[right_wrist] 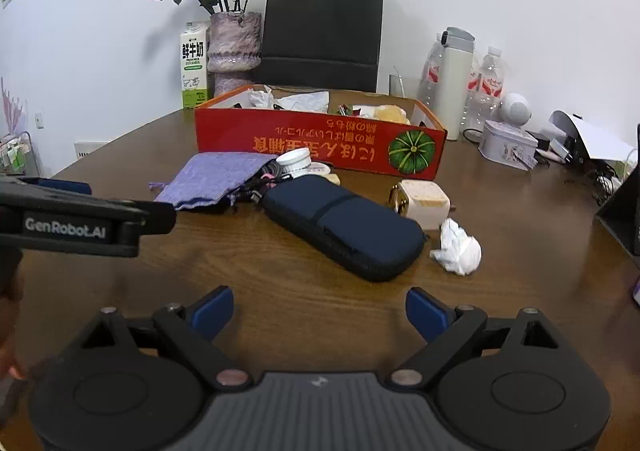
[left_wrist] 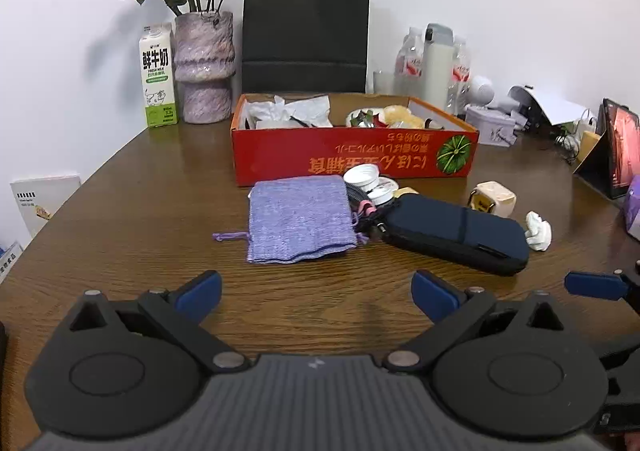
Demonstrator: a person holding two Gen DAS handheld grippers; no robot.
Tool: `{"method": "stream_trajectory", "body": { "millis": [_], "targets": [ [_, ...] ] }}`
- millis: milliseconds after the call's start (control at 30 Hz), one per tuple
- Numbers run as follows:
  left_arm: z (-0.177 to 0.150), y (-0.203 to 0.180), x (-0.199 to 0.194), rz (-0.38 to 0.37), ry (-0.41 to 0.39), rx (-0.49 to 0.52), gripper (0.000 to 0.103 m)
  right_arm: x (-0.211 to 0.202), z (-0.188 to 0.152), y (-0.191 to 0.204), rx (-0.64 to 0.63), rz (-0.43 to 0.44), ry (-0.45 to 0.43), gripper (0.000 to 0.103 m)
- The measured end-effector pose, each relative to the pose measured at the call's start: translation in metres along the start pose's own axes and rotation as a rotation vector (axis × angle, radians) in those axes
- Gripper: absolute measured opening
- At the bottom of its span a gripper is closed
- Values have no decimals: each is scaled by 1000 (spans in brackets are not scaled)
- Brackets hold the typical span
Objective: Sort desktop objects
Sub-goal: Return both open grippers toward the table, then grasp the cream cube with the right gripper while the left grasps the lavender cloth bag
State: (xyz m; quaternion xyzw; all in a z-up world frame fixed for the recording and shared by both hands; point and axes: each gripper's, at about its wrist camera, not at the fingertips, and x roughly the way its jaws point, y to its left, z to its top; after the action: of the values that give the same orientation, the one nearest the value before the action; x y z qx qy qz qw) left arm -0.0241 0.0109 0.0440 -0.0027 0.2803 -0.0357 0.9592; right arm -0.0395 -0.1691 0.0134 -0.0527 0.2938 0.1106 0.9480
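Observation:
A red cardboard box [left_wrist: 352, 161] [right_wrist: 320, 143] stands mid-table with wrappers and scraps inside. In front of it lie a purple drawstring pouch [left_wrist: 298, 217] [right_wrist: 218, 181], white round lids [left_wrist: 362, 177] [right_wrist: 296, 163], a tangle of cords [left_wrist: 362, 207], a navy zip case [left_wrist: 456, 233] [right_wrist: 344, 227], a cream cube charger [left_wrist: 494, 198] [right_wrist: 424, 201] and a crumpled white tissue [left_wrist: 538, 231] [right_wrist: 458, 247]. My left gripper [left_wrist: 316, 293] is open and empty, short of the pouch. My right gripper [right_wrist: 320, 311] is open and empty, short of the navy case.
At the back stand a milk carton [left_wrist: 158, 77], a vase of dried roses [left_wrist: 204, 67], a black paper bag [left_wrist: 306, 31], water bottles and a white flask [right_wrist: 452, 83]. A tin [right_wrist: 508, 145], cables and a dark tablet stand [left_wrist: 616, 159] crowd the right edge.

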Motion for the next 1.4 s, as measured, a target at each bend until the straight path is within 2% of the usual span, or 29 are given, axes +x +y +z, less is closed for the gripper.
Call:
{"method": "stream_trajectory", "body": {
  "millis": [133, 367, 567, 767, 933, 1000, 1067, 1133, 1233, 1267, 1300, 1333, 1367, 1400],
  "targets": [
    [-3, -2, 0, -19, 8, -8, 103, -1, -3, 3, -18, 16, -4, 97],
    [-12, 0, 10, -26, 34, -9, 103, 5, -4, -2, 0, 5, 9, 97],
    [-6, 5, 24, -25, 46, -55, 103, 3, 3, -17, 15, -7, -33, 97],
    [16, 3, 46, -49, 41, -59, 103, 19, 17, -44, 33, -56, -53, 97],
    [44, 4, 79, 3, 9, -12, 103, 46, 46, -69, 86, -80, -66, 96],
    [56, 11, 97, 8, 11, -41, 103, 64, 60, -81, 125, -70, -48, 93],
    [67, 16, 119, 0, 56, -41, 103, 84, 75, -89, 145, -42, -18, 78],
    [74, 21, 133, 24, 85, -43, 97, 102, 85, -90, 134, -37, 4, 73],
    [76, 32, 150, 18, 143, -75, 81, 131, 91, -88, 110, -62, 76, 53],
    [74, 37, 154, 14, 161, -96, 70, 135, 91, -86, 85, -86, 67, 52],
    [71, 42, 157, 9, 166, -122, 66, 136, 89, -83, 67, -96, 63, 52],
    [67, 44, 155, 2, 138, -128, 59, 136, 88, -82, 59, -97, 62, 52],
    [65, 44, 154, -7, 127, -119, 38, 136, 87, -81, 57, -95, 56, 52],
    [65, 43, 152, -21, 123, -108, 22, 135, 86, -81, 59, -89, 48, 52]
  ]
}}
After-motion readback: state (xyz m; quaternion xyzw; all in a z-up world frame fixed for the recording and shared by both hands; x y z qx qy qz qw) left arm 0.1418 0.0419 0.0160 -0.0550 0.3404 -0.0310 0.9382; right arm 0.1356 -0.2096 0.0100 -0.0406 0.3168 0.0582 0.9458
